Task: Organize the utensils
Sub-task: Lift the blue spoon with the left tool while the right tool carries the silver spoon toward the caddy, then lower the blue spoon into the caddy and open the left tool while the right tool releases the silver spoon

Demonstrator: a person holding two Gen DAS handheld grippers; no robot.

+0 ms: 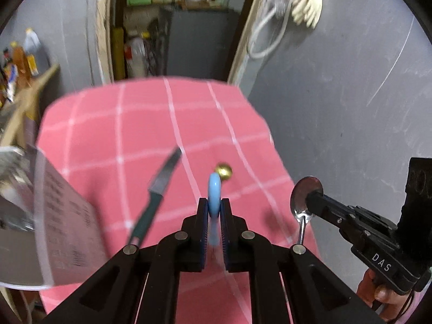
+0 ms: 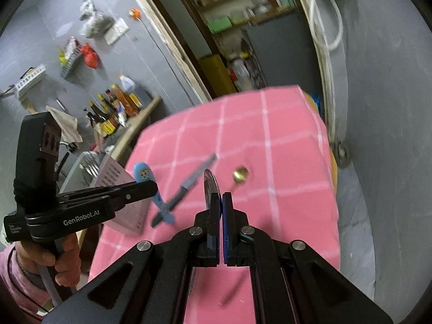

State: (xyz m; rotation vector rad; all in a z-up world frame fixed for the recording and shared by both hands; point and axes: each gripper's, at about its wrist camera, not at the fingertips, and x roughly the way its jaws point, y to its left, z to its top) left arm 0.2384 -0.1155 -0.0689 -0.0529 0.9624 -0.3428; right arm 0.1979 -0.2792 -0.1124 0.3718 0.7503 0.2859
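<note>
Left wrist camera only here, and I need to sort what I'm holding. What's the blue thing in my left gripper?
Observer: A blue spoon with a cartoon print on its bowl. The left gripper clamps it just below the bowl.
Operator: And the blurred box at my left edge?
Observer: A pale perforated utensil holder, with forks showing just behind it.

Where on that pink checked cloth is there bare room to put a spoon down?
The far half of the pink cloth, beyond the knife tip and the small gold spoon, lies bare, as does the right strip past the gold spoon. It is crowded near the left edge, where the knife lies beside the utensil holder.
</note>
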